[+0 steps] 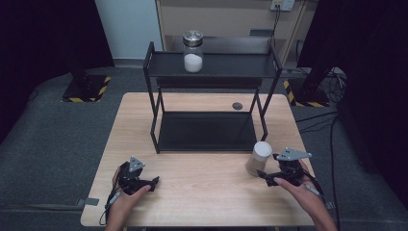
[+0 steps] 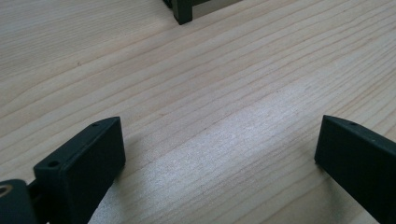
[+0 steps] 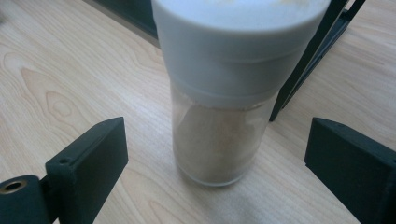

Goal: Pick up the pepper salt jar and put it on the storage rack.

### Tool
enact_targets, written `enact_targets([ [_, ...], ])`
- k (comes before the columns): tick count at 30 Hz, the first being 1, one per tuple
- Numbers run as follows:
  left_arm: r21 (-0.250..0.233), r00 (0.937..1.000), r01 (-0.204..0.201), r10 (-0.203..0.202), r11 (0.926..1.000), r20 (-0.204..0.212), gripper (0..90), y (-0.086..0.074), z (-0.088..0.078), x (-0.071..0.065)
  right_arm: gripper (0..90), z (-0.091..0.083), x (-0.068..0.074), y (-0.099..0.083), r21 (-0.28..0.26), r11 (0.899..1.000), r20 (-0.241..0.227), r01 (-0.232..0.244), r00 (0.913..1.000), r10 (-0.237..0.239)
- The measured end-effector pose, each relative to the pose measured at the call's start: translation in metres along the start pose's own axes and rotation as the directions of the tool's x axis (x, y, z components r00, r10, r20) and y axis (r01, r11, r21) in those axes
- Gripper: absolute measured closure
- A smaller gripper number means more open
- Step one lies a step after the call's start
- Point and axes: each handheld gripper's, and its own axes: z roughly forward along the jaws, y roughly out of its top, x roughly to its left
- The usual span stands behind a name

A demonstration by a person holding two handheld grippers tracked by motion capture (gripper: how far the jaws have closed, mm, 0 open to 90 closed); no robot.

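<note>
A clear jar of tan powder with a white cap stands upright on the wooden table, near the front right foot of the black rack. My right gripper is open just in front of it. In the right gripper view the jar stands between and just beyond the spread jaws, apart from both. My left gripper rests open at the front left of the table, with only bare wood between its jaws. A second glass jar of white powder with a metal lid stands on the rack's top shelf.
The black two-shelf rack takes up the middle and back of the table; its lower shelf is bare. One of its feet shows ahead of the left gripper. A small dark round cap sits in the tabletop behind the rack.
</note>
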Motion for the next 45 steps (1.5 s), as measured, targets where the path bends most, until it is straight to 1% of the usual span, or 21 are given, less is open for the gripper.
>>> enact_targets([
  [9, 0.000, 1.0000, 0.000, 0.000, 1.0000, -0.001, 0.6, 0.000, 0.000, 0.000, 9.2, 0.005, -0.003, 0.008, -0.012, 1.000, -0.007, 0.002, 1.0000, -0.003],
  [24, 0.000, 1.0000, 0.002, -0.002, 1.0000, -0.003, 0.6, 0.000, 0.000, -0.001, 15.4, 0.013, -0.005, 0.013, -0.033, 0.999, -0.017, -0.007, 0.9998, 0.007],
  [27, 0.000, 1.0000, 0.003, -0.003, 1.0000, -0.003, 0.7, 0.000, 0.000, -0.001, 17.2, 0.015, -0.006, 0.013, -0.039, 0.999, -0.019, -0.008, 0.9998, 0.007],
  [31, 0.000, 1.0000, 0.003, -0.003, 1.0000, -0.004, 0.7, 0.000, 0.000, -0.001, 22.1, 0.015, -0.005, 0.012, -0.051, 0.999, -0.012, -0.012, 0.9999, 0.011],
  [38, 0.000, 1.0000, 0.004, -0.004, 1.0000, -0.005, 0.7, 0.000, 0.000, -0.001, 26.1, 0.016, -0.006, 0.012, -0.050, 0.999, -0.007, -0.011, 0.9999, 0.011],
  [45, 0.000, 1.0000, 0.004, -0.004, 1.0000, -0.005, 0.7, 0.000, 0.000, -0.001, 30.7, 0.017, -0.006, 0.007, -0.069, 0.997, -0.012, -0.023, 0.9997, 0.023],
])
